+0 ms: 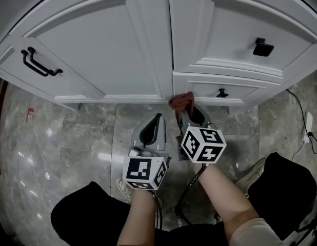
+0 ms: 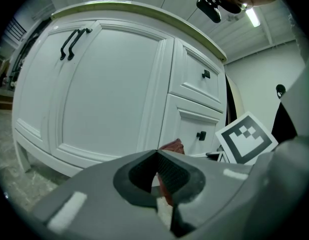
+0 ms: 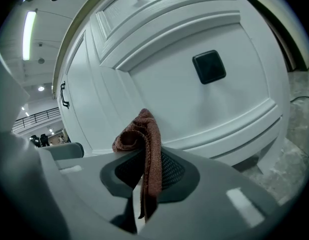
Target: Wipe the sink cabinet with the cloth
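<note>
**Cloth.** The reddish-brown cloth is pinched between the fingers of the right gripper. In the right gripper view the cloth bunches above the fingertips and a strip hangs down between the pads. It sits at the low edge of the sink cabinet, beside the lower left corner of the bottom drawer. Whether the fabric actually presses on the paint cannot be confirmed.

**Right gripper.** The right gripper has its fingers closed on the cloth, pointing at the drawer front and its square black knob.

**Left gripper.** The left gripper is held just beside the right one, short of the cabinet. In its own view the left gripper has its fingertips meeting with nothing held. The cloth shows beyond them.

**Cabinet.** The white sink cabinet is panelled. Its left door carries two black bar handles, and a second drawer above the bottom one has a larger black knob.

**Surroundings.** The cabinet stands on a grey marble floor. A dark cable lies on the floor at the right.
</note>
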